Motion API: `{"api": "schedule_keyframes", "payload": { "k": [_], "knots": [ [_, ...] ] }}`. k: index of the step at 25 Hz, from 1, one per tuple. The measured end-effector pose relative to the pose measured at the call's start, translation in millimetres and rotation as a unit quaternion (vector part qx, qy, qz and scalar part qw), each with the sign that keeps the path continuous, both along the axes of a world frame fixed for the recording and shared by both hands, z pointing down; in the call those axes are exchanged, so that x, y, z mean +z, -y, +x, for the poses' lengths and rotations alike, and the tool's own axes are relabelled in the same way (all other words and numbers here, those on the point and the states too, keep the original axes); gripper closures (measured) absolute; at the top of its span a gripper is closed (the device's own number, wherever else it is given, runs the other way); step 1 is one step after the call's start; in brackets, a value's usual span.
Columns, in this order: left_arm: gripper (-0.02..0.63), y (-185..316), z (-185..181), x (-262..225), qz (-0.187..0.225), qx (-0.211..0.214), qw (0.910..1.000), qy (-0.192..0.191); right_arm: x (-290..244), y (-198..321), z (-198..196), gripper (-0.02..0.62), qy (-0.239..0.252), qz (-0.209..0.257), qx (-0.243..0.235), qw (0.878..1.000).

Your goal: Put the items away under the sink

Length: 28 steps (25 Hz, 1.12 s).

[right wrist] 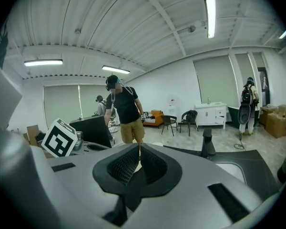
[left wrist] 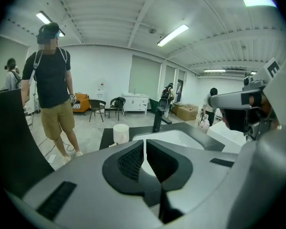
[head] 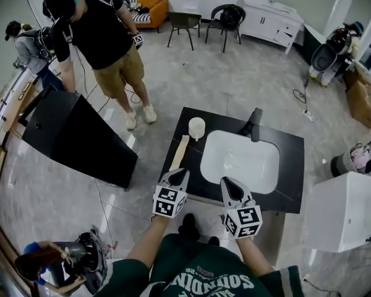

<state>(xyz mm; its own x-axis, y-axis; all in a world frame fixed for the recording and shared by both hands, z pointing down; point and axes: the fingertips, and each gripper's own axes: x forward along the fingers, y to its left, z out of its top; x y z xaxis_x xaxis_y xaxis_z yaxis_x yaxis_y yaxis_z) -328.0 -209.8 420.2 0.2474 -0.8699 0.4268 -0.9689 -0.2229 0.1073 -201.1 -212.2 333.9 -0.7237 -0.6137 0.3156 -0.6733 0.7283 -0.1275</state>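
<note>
— How do our grippers stand?
— We hold both over the near edge of the black counter (head: pixel 289 166). Our left gripper (head: pixel 180 173) (left wrist: pixel 144 143) has its jaws pressed together with nothing in them. Our right gripper (head: pixel 226 180) (right wrist: pixel 139 148) is closed and empty too.
— And the items we are after?
— A white cup (head: pixel 196 127) (left wrist: pixel 120 132) stands on the counter's left part, beside the white basin (head: pixel 241 161). A pale flat strip (head: pixel 179 152) lies just nearer to us than the cup, ahead of our left gripper. Neither gripper touches them.
— What do we have around us?
— The black faucet (head: pixel 254 124) rises at the basin's far rim. A black slanted panel (head: pixel 74 135) stands left of the counter and a white block (head: pixel 346 209) right of it. A person in a black shirt (head: pixel 102 39) stands beyond the counter's far left corner, and chairs (head: pixel 184 23) stand by the far wall. We cannot see the space under the sink from here.
</note>
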Motion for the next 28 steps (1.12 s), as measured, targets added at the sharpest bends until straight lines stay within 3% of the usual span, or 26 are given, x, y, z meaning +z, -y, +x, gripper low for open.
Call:
{"api": "schedule_keyframes", "payload": {
  "k": [9,19,28],
  "knots": [
    [0.476,47.9,-53.0,67.9,-0.050,-0.006,0.9985,0.021,25.3,24.7,-3.8,0.552,-0.031,-0.025,0.040,0.998],
    [0.474,78.5,-91.1,178.3,-0.173,-0.017,0.9848,0.003,42.5,41.2,23.4,0.552,-0.050,-0.048,0.106,0.992],
    [0.474,80.0,-80.8,210.5,-0.203,0.009,0.9790,0.020,57.1,41.3,45.2,0.552,-0.058,-0.068,0.144,0.986]
  ]
}}
